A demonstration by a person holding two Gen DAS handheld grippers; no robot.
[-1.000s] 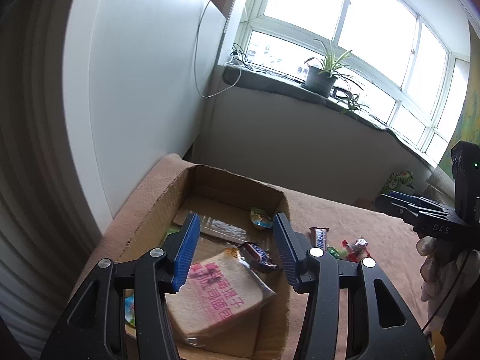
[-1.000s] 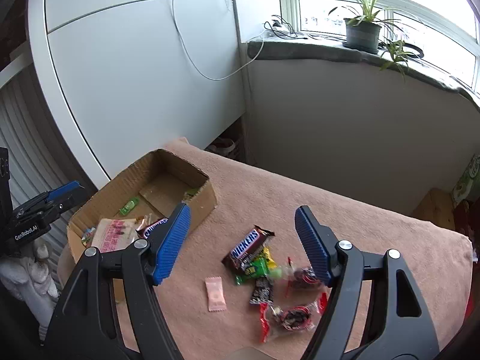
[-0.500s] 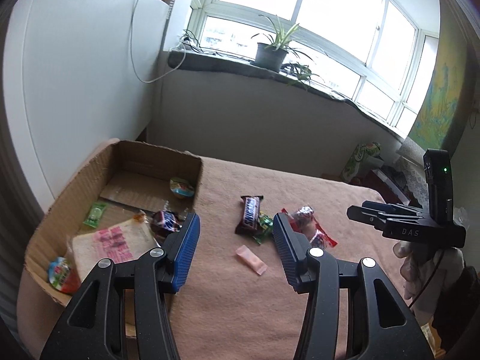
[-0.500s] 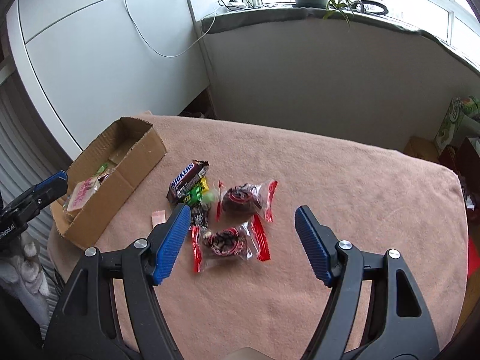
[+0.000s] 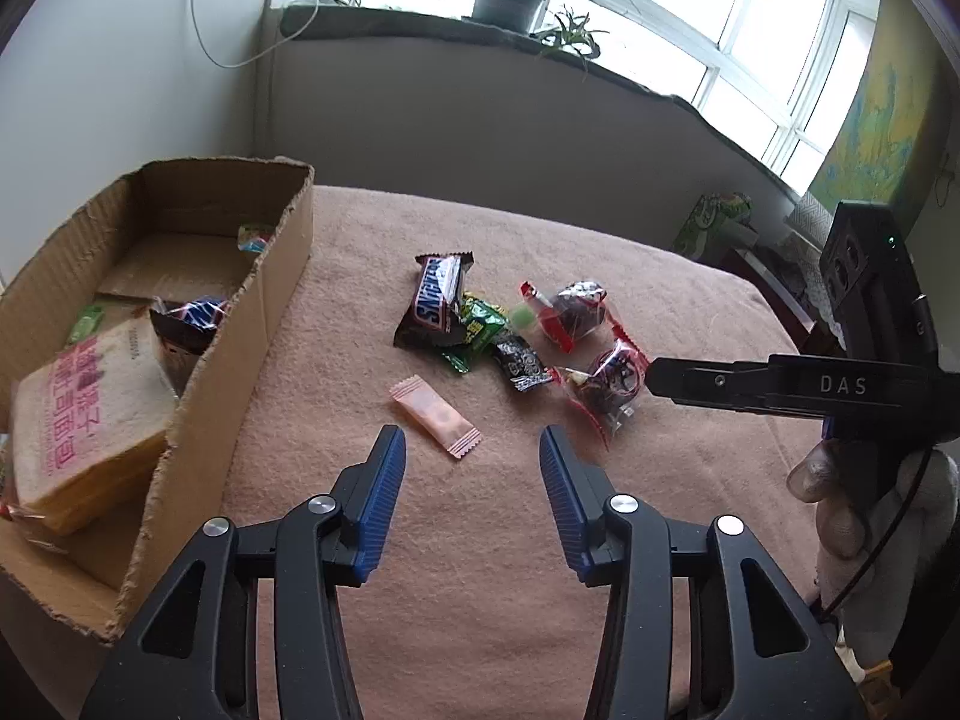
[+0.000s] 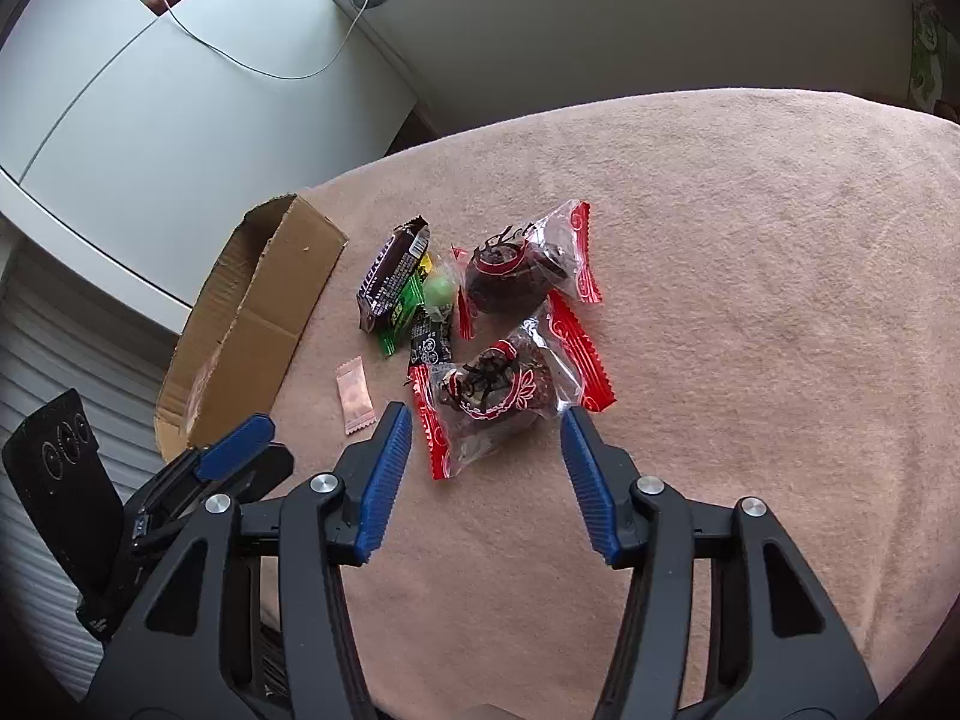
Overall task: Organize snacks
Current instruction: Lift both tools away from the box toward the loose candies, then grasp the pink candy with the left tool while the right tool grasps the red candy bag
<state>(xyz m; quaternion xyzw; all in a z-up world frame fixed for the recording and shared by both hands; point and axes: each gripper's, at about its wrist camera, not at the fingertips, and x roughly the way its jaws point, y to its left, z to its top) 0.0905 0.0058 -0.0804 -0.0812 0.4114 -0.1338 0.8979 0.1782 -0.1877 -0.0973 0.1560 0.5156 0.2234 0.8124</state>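
**snackwatcher:** Both grippers dropped toward the loose pile since the last shot, and the left one swung off the box, which a second ago sat right under it. Now the cardboard box [image 5: 180, 438] sits off to its left on the pink blanket [image 5: 480, 570].

**boxlurker:** What's in the box right now?

**snackwatcher:** A bagged bread slice with pink lettering [image 5: 84, 414] leaning at the near end, a dark blue-and-red bar wrapper [image 5: 192, 315] behind it, a small green packet [image 5: 87, 321] by the far wall, and a little teal-and-pink candy [image 5: 255, 237] at the back corner. Everything else is out on the blanket: Snickers bar [image 5: 435, 303], green packet [image 5: 480, 330], black packet [image 5: 522, 366], two clear red-edged bags, and a pink sachet [image 5: 435, 414].

**boxlurker:** Grippers holding anything?

**snackwatcher:** Nope. The left gripper [image 5: 471, 492] is closing, nothing between the pads; the pink sachet lies just ahead of the tips. The right gripper [image 6: 486, 474] is closing too, pads apart, hovering at the near clear bag [image 6: 498, 402], not pinching it. The far clear bag [image 6: 522, 267] sits behind.
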